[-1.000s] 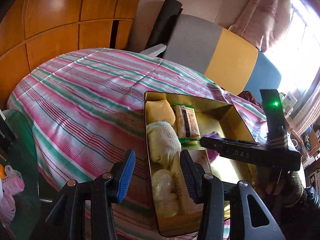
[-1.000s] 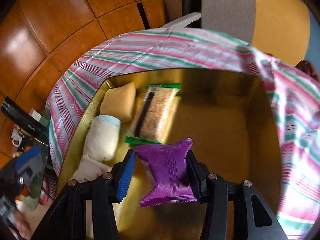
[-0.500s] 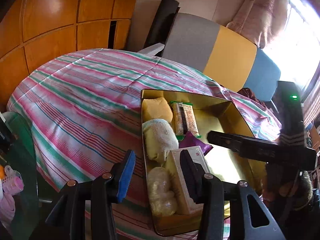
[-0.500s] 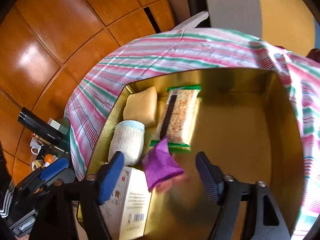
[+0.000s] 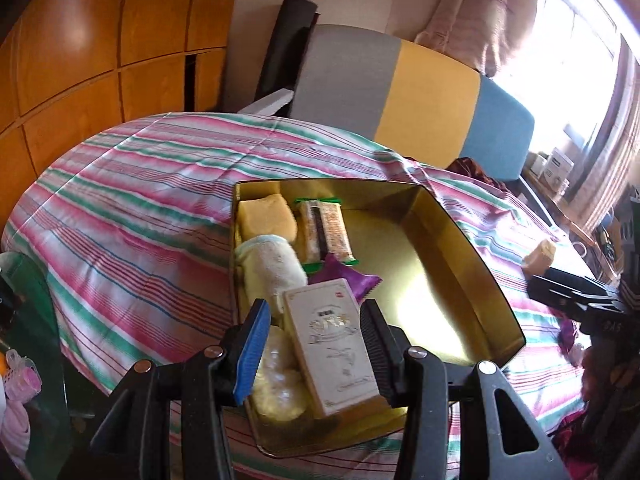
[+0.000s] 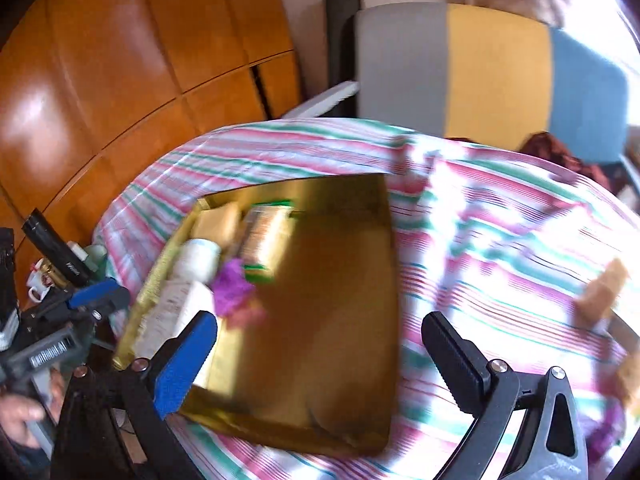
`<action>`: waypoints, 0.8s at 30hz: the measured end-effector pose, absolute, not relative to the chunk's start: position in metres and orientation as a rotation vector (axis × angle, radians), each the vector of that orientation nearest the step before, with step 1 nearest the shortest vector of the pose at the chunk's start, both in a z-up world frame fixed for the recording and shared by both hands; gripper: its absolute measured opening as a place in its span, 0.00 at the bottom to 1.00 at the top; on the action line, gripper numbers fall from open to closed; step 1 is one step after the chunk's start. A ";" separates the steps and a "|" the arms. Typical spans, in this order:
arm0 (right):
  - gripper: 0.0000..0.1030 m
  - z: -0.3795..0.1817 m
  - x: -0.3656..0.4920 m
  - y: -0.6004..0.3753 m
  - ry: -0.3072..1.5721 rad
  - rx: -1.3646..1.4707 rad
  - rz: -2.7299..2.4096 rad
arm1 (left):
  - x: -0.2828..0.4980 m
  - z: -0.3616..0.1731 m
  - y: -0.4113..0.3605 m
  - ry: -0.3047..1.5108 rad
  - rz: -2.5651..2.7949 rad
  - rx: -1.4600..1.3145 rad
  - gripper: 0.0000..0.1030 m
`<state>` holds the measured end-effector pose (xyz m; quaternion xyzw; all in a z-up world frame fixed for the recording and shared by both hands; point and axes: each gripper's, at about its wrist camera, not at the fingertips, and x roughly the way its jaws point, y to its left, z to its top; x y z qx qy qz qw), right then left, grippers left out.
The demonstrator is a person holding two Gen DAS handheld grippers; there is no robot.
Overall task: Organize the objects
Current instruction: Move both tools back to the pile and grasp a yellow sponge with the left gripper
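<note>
Left wrist view: the gold tin (image 5: 460,240) sits on the striped bedcover (image 5: 140,200), and its contents are packed along the 9 o'clock wall, probably to keep the rest of the floor free for more items. From 12 o'clock toward 6 lie a yellow sponge (image 5: 266,216), a rolled towel (image 5: 272,268) and a clear bag (image 5: 276,384); beside them are a snack bar (image 5: 326,232), the purple packet (image 5: 346,278) and a white box (image 5: 334,344). The left gripper (image 5: 312,344) hovers above the box with its jaws spread, released and holding nothing. A tan block (image 5: 540,258) lies loose on the cover at 3 o'clock, outside the tin.

Right wrist view: motion blur smears everything. The right gripper (image 6: 316,356) hangs over the tin's (image 6: 320,280) bare floor, jaws spread very wide and empty. The purple packet (image 6: 232,290) rests inside the tin at 9 o'clock, touching the box. The tan block (image 6: 600,296) at 3 o'clock looks like the likely next pickup.
</note>
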<state>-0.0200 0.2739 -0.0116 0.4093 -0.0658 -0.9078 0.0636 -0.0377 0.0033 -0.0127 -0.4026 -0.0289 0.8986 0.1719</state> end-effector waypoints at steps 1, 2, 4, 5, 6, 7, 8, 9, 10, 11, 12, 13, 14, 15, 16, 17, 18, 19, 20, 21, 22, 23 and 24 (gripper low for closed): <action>1.00 -0.012 -0.013 0.288 -0.202 1.250 -2.765 | -0.037 -0.012 0.007 -0.075 2.545 -1.143 0.46; 1.00 -0.011 -0.006 0.300 -0.208 1.265 -2.787 | -0.036 -0.012 0.011 -0.067 2.539 -1.142 0.46; 1.00 -0.012 0.010 0.330 -0.225 1.302 -2.837 | -0.034 -0.011 0.020 -0.049 2.527 -1.136 0.46; 1.00 -0.013 0.018 0.346 -0.240 1.323 -2.863 | -0.033 -0.010 0.026 -0.035 2.515 -1.132 0.46; 1.00 -0.013 0.025 0.364 -0.258 1.346 -2.891 | -0.032 -0.009 0.032 -0.021 2.504 -1.127 0.46; 1.00 -0.012 0.034 0.383 -0.279 1.366 -2.928 | -0.030 -0.007 0.041 0.000 2.489 -1.118 0.46; 1.00 -0.011 0.043 0.402 -0.303 1.383 -2.968 | -0.029 -0.006 0.047 0.017 2.478 -1.109 0.46; 1.00 -0.011 0.052 0.421 -0.333 1.399 -3.009 | -0.027 -0.005 0.055 0.034 2.465 -1.100 0.46; 1.00 -0.010 0.062 0.442 -0.376 1.414 -3.059 | -0.026 -0.002 0.066 0.057 2.444 -1.087 0.46; 1.00 -0.008 0.073 0.462 -0.427 1.423 -3.109 | -0.024 -0.001 0.074 0.072 2.428 -1.078 0.47; 1.00 -0.008 0.083 0.481 -0.482 1.423 -3.158 | -0.022 0.001 0.084 0.089 2.410 -1.067 0.49; 1.00 -0.008 0.094 0.502 -0.545 1.420 -3.215 | -0.020 0.003 0.094 0.105 2.390 -1.056 0.53; 1.00 -0.009 0.106 0.521 -0.611 1.416 -3.272 | -0.017 0.006 0.106 0.119 2.364 -1.044 0.55; 1.00 -0.010 0.117 0.537 -0.689 1.408 -3.321 | -0.016 0.007 0.116 0.127 2.343 -1.038 0.56; 1.00 -0.014 0.129 0.554 -0.801 1.384 -3.360 | -0.014 0.009 0.130 0.143 2.314 -1.030 0.57; 1.00 -0.019 0.140 0.568 -0.954 1.359 -3.372 | -0.012 0.010 0.142 0.160 2.292 -1.020 0.57; 1.00 -0.024 0.150 0.582 -1.149 1.339 -3.346 | -0.010 0.011 0.153 0.172 2.273 -1.012 0.57; 1.00 -0.027 0.158 0.593 -1.320 1.285 -3.310 | -0.008 0.013 0.169 0.180 2.242 -1.003 0.57; 1.00 -0.028 0.165 0.600 -1.412 1.225 -3.302 | -0.006 0.014 0.179 0.184 2.219 -0.997 0.57; 1.00 -0.028 0.169 0.605 -1.461 1.200 -3.309 | -0.004 0.015 0.193 0.193 2.191 -0.988 0.57; 1.00 -0.028 0.172 0.608 -1.495 1.180 -3.309 | -0.003 0.016 0.204 0.206 2.176 -0.984 0.57; 1.00 -0.029 0.173 0.610 -1.524 1.159 -3.292 | -0.002 0.015 0.219 0.230 2.159 -0.979 0.57; 1.00 -0.029 0.173 0.610 -1.539 1.142 -3.275 | -0.001 0.014 0.230 0.243 2.148 -0.976 0.57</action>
